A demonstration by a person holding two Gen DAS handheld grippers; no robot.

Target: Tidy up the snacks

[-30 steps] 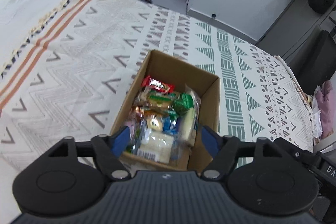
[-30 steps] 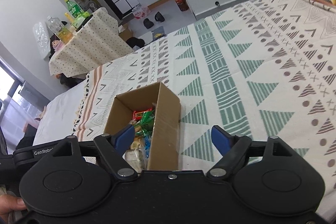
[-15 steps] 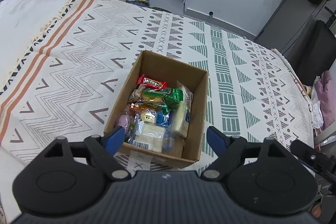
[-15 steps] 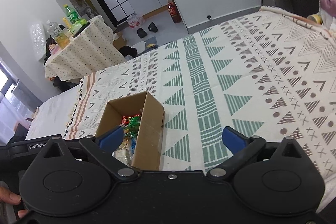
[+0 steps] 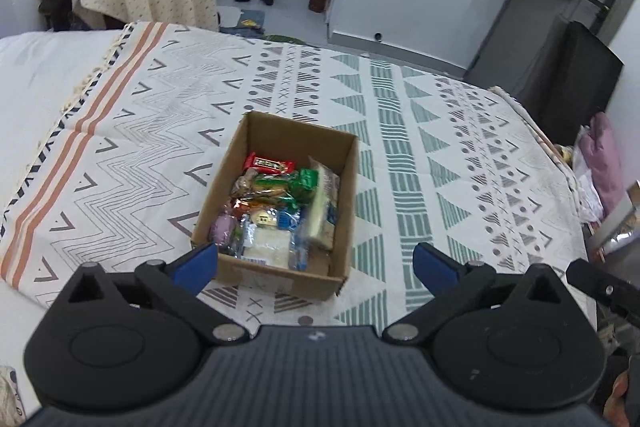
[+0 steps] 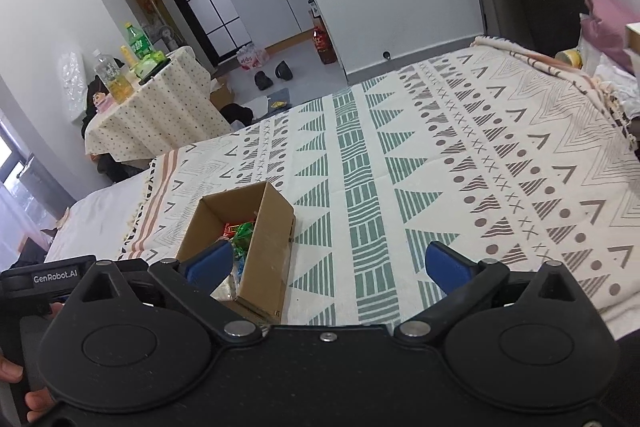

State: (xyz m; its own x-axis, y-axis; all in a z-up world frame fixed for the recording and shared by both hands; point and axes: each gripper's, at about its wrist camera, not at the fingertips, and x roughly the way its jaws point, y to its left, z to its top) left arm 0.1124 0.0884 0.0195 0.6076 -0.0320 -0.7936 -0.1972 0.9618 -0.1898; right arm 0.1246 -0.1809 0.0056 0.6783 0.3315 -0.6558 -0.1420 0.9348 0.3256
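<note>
An open brown cardboard box sits on a bed, on a woven blanket printed with green triangles, grey zigzags and orange stripes near its fringed edge. The box is rectangular with plain matte walls, and its floor is packed with snacks: a glossy red bar lies at the far end, a crinkly green wrapper just beside it, a pale flat pack leans along the right wall, and a white pack in clear film lies at the near end. A purple sweet and a blue wrapper show among them. In the right wrist view the box stands lower left, showing its smooth side wall, with red and green wrappers visible inside. The left tool hangs above the near end of the box, its blue-padded fingers spread wide with nothing between them. The right tool hangs over the blanket just right of the box, fingers likewise wide apart and empty. Both tools have black moulded plastic bodies with round pivots.
</note>
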